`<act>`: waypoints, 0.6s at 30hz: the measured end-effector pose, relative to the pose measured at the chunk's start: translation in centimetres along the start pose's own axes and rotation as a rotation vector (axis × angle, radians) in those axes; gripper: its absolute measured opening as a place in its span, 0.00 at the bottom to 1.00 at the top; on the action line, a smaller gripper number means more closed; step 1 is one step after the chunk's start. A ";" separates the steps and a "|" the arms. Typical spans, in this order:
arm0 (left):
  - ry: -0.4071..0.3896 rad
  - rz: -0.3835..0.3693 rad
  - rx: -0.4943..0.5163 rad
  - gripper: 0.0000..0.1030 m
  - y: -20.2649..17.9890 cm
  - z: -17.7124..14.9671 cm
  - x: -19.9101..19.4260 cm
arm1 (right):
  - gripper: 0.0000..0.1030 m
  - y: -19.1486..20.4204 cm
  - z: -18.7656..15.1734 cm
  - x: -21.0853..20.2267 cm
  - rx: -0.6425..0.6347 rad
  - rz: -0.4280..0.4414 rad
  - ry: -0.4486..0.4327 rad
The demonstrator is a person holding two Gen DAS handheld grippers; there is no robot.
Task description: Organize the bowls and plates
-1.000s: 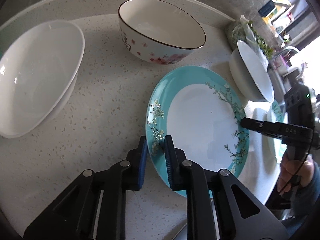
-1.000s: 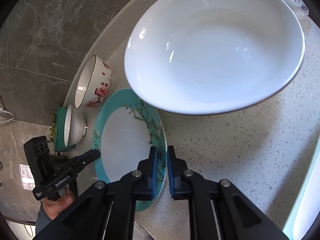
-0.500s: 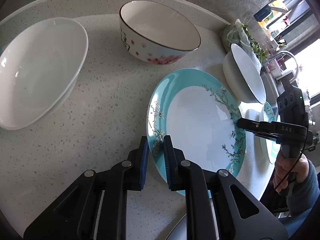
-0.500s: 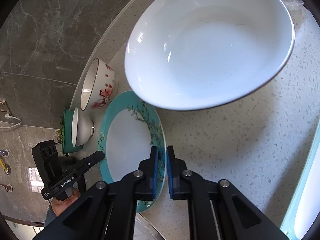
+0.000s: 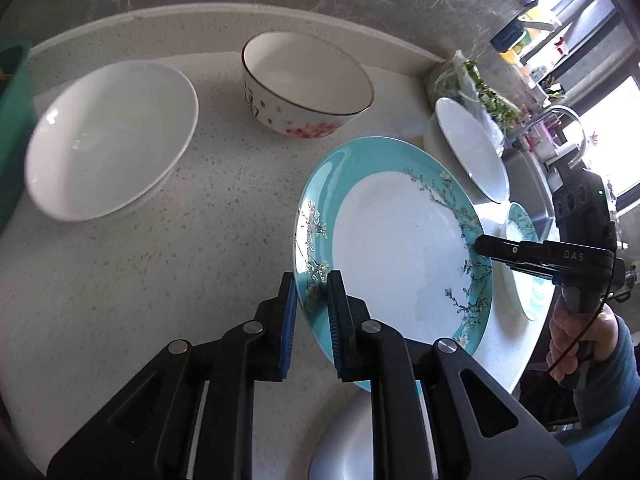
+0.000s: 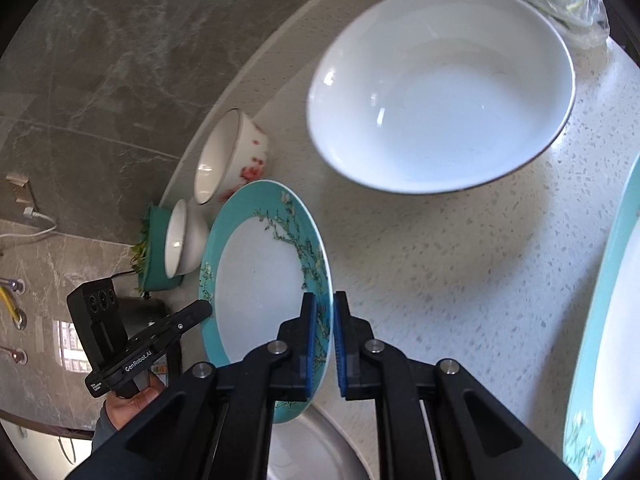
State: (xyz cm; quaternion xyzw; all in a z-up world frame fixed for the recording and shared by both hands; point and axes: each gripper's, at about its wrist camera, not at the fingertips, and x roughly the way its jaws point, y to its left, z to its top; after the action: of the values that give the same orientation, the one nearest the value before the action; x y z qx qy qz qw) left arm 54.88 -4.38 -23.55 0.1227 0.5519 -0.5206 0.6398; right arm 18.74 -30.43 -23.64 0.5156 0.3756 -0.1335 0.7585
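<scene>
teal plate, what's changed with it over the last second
The left hand-held gripper and right hand-held gripper, clamped on opposite rims of the teal plate, have drawn it back toward the table edge, apparently lifting it. The floral bowl and the white bowl stayed where they were.
</scene>
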 end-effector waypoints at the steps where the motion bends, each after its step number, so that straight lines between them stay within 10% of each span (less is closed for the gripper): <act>1: -0.007 0.001 0.003 0.12 -0.2 -0.2 -0.7 | 0.11 0.3 -0.2 -0.3 -0.005 0.004 -0.001; 18: 0.001 -0.008 -0.028 0.12 -3.1 -10.9 -7.4 | 0.11 2.3 -7.4 -3.8 -0.064 0.045 0.049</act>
State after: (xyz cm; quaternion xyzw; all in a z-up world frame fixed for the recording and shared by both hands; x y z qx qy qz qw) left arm 47.20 6.15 -20.05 0.1121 0.5599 -0.5153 0.6390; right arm 14.31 -23.64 -20.69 0.5024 0.3865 -0.0915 0.7680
